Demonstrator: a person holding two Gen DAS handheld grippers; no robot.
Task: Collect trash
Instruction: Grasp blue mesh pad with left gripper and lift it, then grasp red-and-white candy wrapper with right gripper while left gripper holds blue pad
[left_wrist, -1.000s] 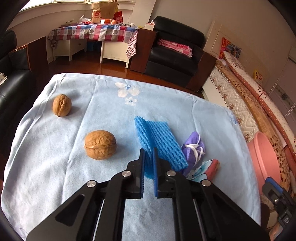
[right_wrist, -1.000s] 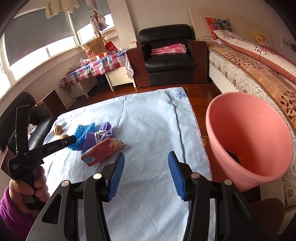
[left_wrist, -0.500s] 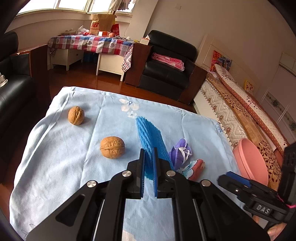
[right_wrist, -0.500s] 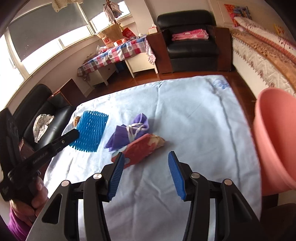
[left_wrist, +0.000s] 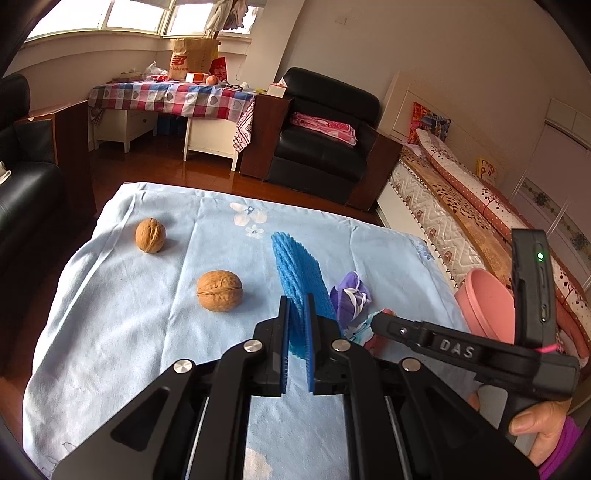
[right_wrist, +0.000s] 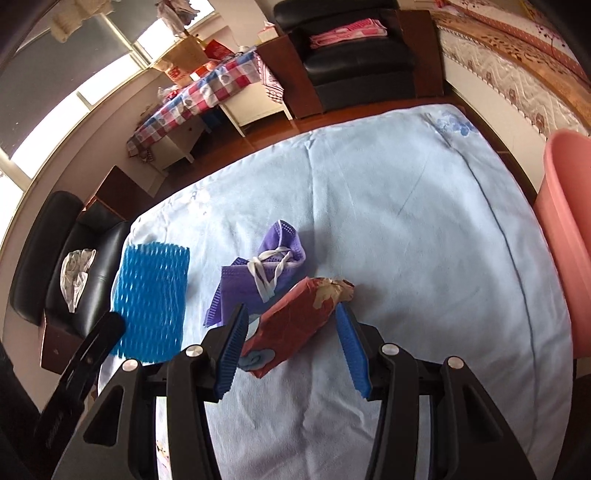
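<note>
My left gripper (left_wrist: 297, 308) is shut on a blue foam net (left_wrist: 295, 266), which hangs upright above the light blue cloth (left_wrist: 122, 332). The right wrist view shows that net (right_wrist: 151, 299) at the left. My right gripper (right_wrist: 291, 317) points down at a red snack wrapper (right_wrist: 295, 325); its blue pads stand apart on either side of it without pressing. A crumpled purple face mask (right_wrist: 266, 273) lies just behind the wrapper. The mask (left_wrist: 349, 295) also shows in the left wrist view, right of the net.
Two walnuts (left_wrist: 150, 235) (left_wrist: 219, 290) lie on the cloth at the left. A pink bin (right_wrist: 561, 229) stands off the table's right edge. A person's hand (left_wrist: 535, 424) holds the right gripper. Black sofa at left, armchair and bed beyond.
The left gripper has lifted the foam net off the cloth. The right gripper swung left from the pink bin and lowered, so the red wrapper now lies between its open jaws.
</note>
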